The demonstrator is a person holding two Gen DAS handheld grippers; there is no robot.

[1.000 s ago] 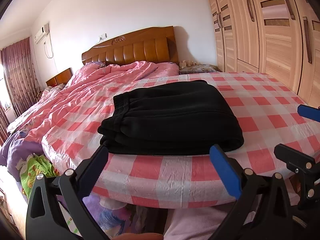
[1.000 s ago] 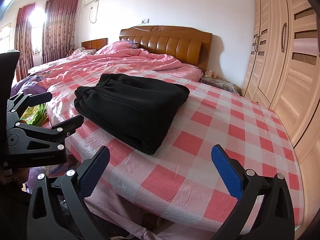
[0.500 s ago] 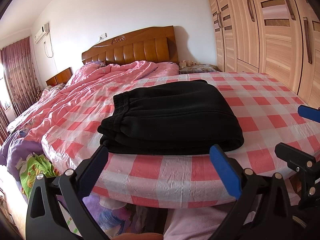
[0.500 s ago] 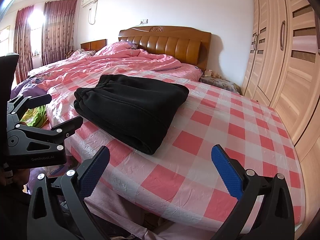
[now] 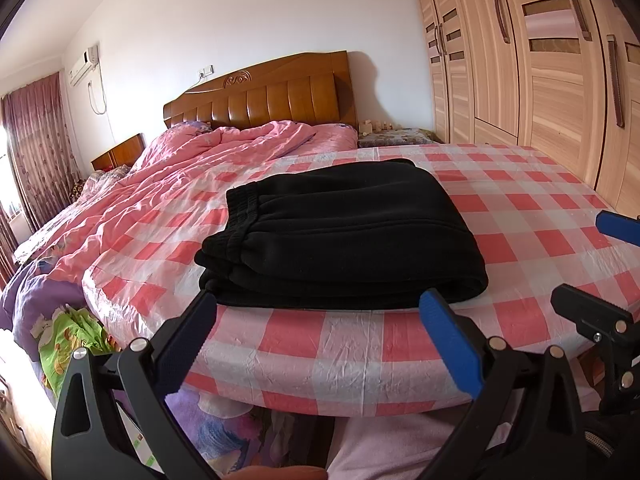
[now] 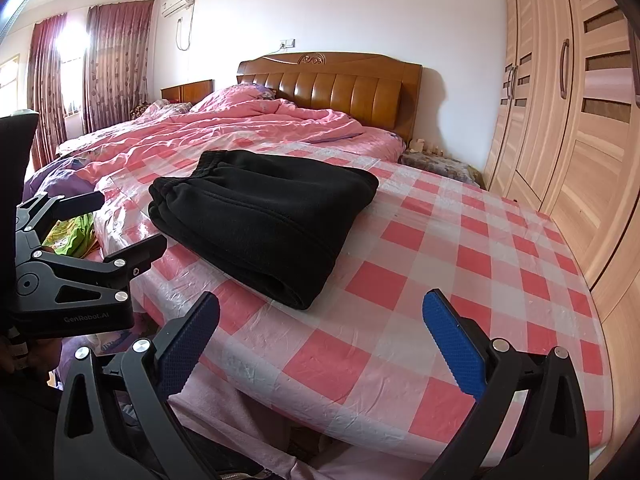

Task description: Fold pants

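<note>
Black pants (image 5: 340,232) lie folded in a thick stack on the pink checked sheet (image 5: 540,216), waistband to the left. They also show in the right wrist view (image 6: 260,216). My left gripper (image 5: 320,340) is open and empty, just short of the bed's near edge, below the pants. My right gripper (image 6: 320,344) is open and empty, over the bed edge to the right of the pants. The left gripper shows at the left of the right wrist view (image 6: 100,220), and the right gripper at the right edge of the left wrist view (image 5: 592,264).
A rumpled pink quilt (image 5: 192,176) covers the bed's far left half. A wooden headboard (image 5: 260,96) stands at the back. Wardrobe doors (image 6: 580,120) line the right side. A nightstand (image 5: 396,136) sits beside the headboard. Colourful bedding (image 5: 64,336) hangs off the left.
</note>
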